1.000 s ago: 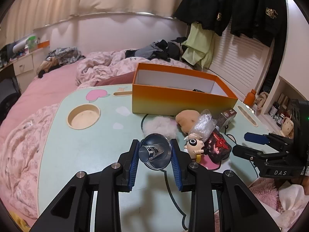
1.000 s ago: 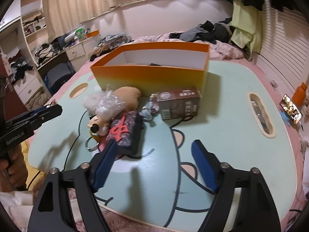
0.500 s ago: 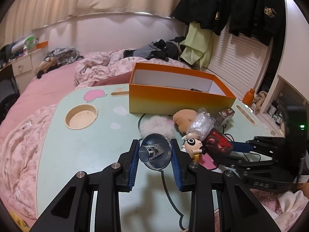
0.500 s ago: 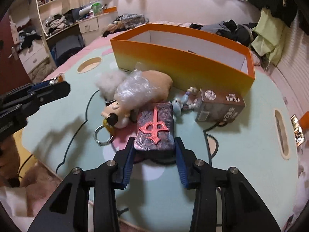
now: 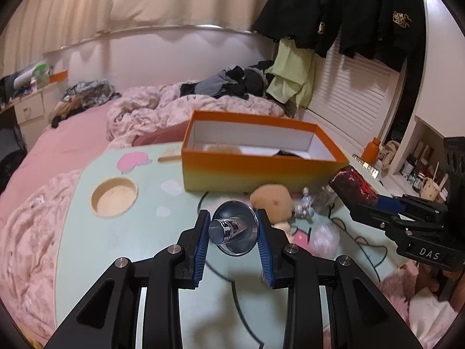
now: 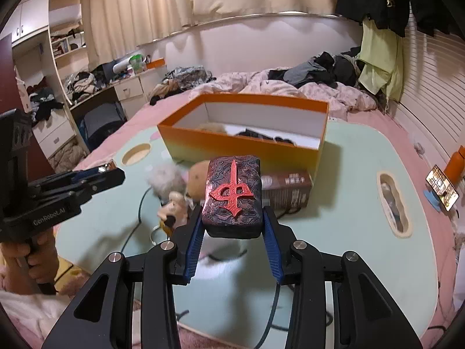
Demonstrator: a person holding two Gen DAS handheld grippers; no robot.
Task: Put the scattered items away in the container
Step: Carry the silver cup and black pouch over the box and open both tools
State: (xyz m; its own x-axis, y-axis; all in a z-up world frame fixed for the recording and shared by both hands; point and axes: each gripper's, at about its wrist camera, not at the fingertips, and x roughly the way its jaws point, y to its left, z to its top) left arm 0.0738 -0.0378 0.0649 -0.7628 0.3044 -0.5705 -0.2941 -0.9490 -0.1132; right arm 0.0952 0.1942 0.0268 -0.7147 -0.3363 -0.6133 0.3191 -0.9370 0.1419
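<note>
The orange box [image 6: 244,148] at twelve o'clock on the tabletop [image 6: 348,203] already held a few things, while a plush toy [image 5: 271,200] and a brown carton [image 6: 286,189] lay before it. The left tongs [image 5: 234,232] gripped a shiny metal funnel [image 5: 234,230]. The right tongs [image 6: 232,229], open a second earlier, had closed on the dark red-marked block [image 6: 232,193] and raised it off the tabletop.

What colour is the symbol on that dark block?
Red, raised on the dark block; the right wrist view shows it best.
</note>
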